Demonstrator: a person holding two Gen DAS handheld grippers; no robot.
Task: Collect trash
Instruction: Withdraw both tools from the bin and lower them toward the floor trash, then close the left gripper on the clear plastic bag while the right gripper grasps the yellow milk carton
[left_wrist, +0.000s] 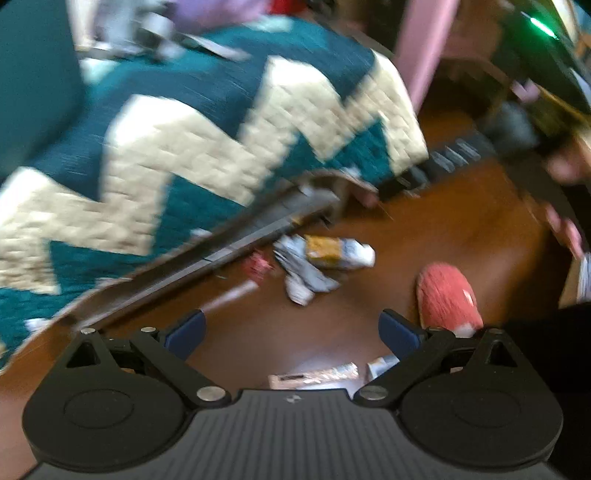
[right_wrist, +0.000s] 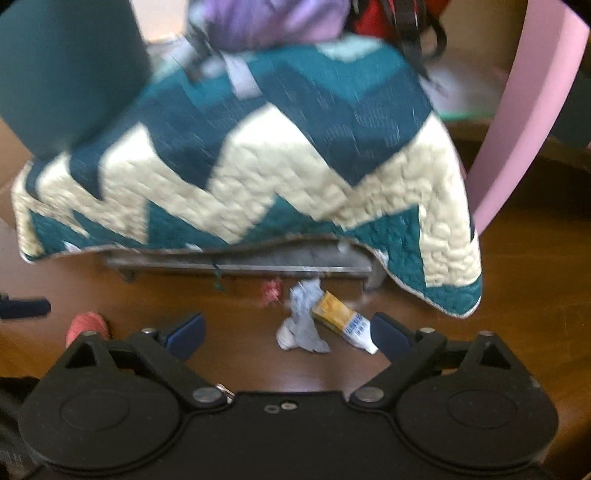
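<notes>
Trash lies on the brown wood floor by the bed's edge. A crumpled grey-white wrapper (left_wrist: 301, 271) (right_wrist: 301, 321) sits beside a yellow and white packet (left_wrist: 338, 253) (right_wrist: 341, 319), and a small pink crumpled scrap (left_wrist: 256, 264) (right_wrist: 271, 290) lies just to their left. My left gripper (left_wrist: 291, 332) is open above the floor, short of this pile, with nothing between its blue fingertips. My right gripper (right_wrist: 290, 332) is open too, hovering close over the wrapper and packet without touching them. Flat paper scraps (left_wrist: 314, 374) lie near the left gripper's base.
A teal and cream zigzag quilt (left_wrist: 207, 147) (right_wrist: 258, 166) hangs over the bed frame (right_wrist: 236, 264). A pink slipper (left_wrist: 448, 295) (right_wrist: 86, 325) rests on the floor. A pink post (right_wrist: 524, 122) stands at right, and a white stick (left_wrist: 231, 293) lies by the bed.
</notes>
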